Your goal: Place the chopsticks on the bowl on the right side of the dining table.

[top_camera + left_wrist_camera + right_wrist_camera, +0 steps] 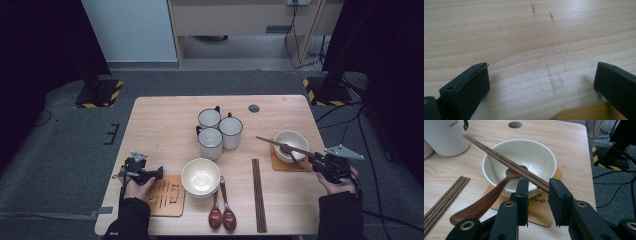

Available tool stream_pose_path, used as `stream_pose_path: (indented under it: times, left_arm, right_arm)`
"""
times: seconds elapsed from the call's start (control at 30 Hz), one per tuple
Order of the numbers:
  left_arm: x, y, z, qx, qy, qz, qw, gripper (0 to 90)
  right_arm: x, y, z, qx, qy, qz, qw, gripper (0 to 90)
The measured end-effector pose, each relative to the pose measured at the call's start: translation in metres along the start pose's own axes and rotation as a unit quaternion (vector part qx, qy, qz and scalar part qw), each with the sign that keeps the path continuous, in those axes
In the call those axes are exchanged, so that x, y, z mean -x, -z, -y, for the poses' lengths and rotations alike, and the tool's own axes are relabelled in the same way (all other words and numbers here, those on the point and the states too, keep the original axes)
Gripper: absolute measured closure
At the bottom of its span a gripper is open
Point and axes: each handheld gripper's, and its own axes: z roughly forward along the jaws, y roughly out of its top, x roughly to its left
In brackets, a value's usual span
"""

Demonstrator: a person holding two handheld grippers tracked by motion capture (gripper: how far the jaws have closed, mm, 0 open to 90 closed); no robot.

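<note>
Pale wood-grain table (165, 120) w/ faint scratch marks stands on grey carpet; black curtains either side, yellow-black striped stand bases behind. Right gripper (537, 188), jaws narrow, clamps a pair of dark wooden chopsticks (506, 161) slanting over the cream ceramic bowl (541, 157) on its wooden coaster. Left gripper (541, 80) gapes wide over bare tabletop.

Dark wooden chopsticks (506, 162) lie slanted across the white bowl (541, 162).
</note>
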Motion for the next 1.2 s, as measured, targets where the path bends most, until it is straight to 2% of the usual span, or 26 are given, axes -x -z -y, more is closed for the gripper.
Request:
stream_pose_path:
  times: [0.2,0.53,1.2]
  left_arm:
    - [0.0,0.0,0.0,0.0,0.0,0.0,1.0,0.0]
    - [0.0,0.0,0.0,0.0,0.0,0.0,1.0,0.0]
    - [0.0,0.0,0.0,0.0,0.0,0.0,1.0,0.0]
  right_arm:
    - [0.003,-0.001,0.005,-0.009,-0.009,0.002,0.9999,73.6]
    - [0.008,-0.012,0.009,-0.024,-0.011,0.01,0.9996,74.0]
    - [0.017,-0.021,0.008,-0.026,-0.021,0.021,0.9992,70.9]
